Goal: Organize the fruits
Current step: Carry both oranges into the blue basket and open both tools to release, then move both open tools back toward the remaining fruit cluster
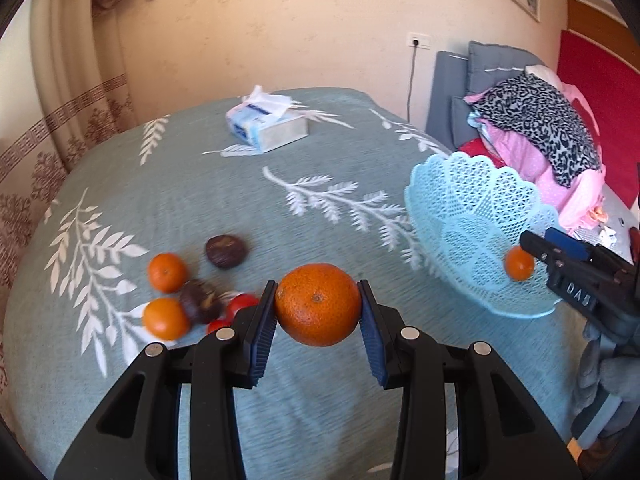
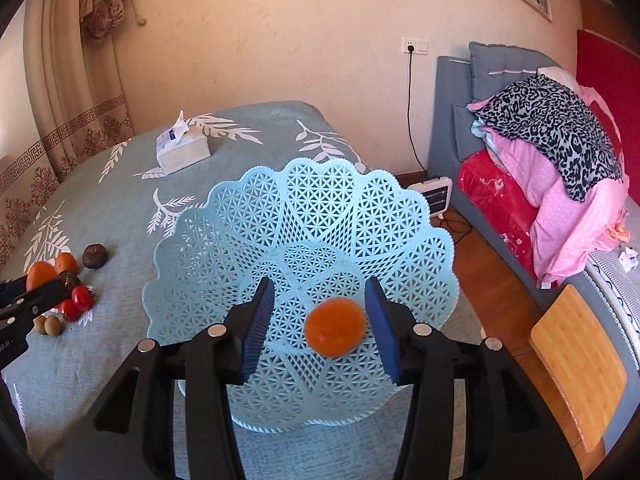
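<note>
My left gripper [image 1: 317,294] is shut on a big orange [image 1: 318,306], held above the teal leaf-print tablecloth [image 1: 200,208]. To its left lie two tangerines [image 1: 168,272], dark brown fruits [image 1: 226,251] and red tomatoes [image 1: 242,304]. The light-blue lattice basket [image 2: 320,208] stands at the table's right side. Over the basket my right gripper [image 2: 320,304] is open. A small blurred tangerine [image 2: 335,326] sits between its pads, clear of the left pad and close to the right one. In the left wrist view that tangerine [image 1: 519,264] shows just off the right gripper's tips.
A tissue box [image 1: 266,124] sits at the far side of the table. Right of the table are a grey sofa with piled bedding [image 2: 552,140], a small heater [image 2: 434,196] on the wooden floor and a bamboo board [image 2: 580,364]. Small greenish fruits [image 2: 48,325] lie beside the tomatoes.
</note>
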### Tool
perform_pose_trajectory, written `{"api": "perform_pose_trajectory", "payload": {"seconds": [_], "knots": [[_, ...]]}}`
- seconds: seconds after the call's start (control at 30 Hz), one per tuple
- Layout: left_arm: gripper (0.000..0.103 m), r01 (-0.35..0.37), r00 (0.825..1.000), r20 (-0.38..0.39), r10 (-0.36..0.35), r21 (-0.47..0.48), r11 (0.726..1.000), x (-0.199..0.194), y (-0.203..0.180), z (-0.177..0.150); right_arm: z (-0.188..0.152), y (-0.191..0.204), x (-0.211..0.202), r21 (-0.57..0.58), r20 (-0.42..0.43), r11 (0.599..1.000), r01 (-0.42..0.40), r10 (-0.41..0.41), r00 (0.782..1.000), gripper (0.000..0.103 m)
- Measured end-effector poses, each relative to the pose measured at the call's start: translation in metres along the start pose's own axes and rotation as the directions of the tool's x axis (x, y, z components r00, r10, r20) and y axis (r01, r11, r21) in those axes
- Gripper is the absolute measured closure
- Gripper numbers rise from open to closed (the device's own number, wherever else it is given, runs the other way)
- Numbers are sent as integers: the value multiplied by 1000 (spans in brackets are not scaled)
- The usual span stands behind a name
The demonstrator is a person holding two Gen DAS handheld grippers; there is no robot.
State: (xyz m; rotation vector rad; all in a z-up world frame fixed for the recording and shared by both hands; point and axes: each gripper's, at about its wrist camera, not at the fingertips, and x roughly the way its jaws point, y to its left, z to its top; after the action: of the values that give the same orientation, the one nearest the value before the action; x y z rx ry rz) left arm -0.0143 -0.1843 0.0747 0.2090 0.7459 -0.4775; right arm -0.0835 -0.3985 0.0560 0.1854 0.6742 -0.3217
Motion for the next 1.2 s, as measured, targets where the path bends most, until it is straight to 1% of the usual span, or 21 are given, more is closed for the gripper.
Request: {"api": "perform_pose_trajectory", "payload": {"seconds": [0.23, 0.37, 0.53, 0.73, 0.77, 0.8, 0.83, 0.87, 0.9, 0.93, 1.2], "knots": [[63, 62, 998, 16, -63, 60, 996, 19, -39, 22, 2, -8, -4, 16, 20, 1000, 17, -17, 1000, 54], [63, 94, 996, 3, -94, 83, 992, 35, -57, 31, 2, -9, -5, 13, 29, 999, 34, -34, 999, 54], [63, 109, 994, -8, -109, 103, 989, 51, -70, 36, 3, -11, -5, 18, 31, 999, 35, -35, 999, 54], [63, 116, 993, 0, -117, 128, 985, 55, -80, 38, 3, -12, -5, 23, 29, 999, 36, -36, 999, 54], [61, 115, 993, 2, -117, 127, 985, 55, -80, 38, 3, -12, -5, 22, 29, 999, 36, -37, 999, 54], [54, 111, 994, 11, -113, 125, 986, 55, -80, 39, 3, -12, -5, 22, 29, 999, 36, -37, 999, 54], [43, 105, 994, 22, -109, 124, 987, 53, -79, 39, 3, -12, -5, 21, 29, 999, 38, -38, 999, 54], [38, 100, 994, 33, -105, 123, 987, 52, -78, 39, 3, -12, -5, 21, 29, 999, 37, -38, 999, 54], [30, 94, 994, 44, -100, 123, 988, 50, -77, 38, 3, -12, -5, 22, 29, 999, 37, -37, 999, 54], [26, 91, 994, 48, -97, 122, 988, 49, -76, 38, 3, -12, -5, 23, 29, 999, 36, -37, 999, 54], [20, 74, 996, 51, -78, 80, 994, 44, -62, 36, 3, -9, -8, 18, 33, 999, 39, -39, 999, 54]]}}
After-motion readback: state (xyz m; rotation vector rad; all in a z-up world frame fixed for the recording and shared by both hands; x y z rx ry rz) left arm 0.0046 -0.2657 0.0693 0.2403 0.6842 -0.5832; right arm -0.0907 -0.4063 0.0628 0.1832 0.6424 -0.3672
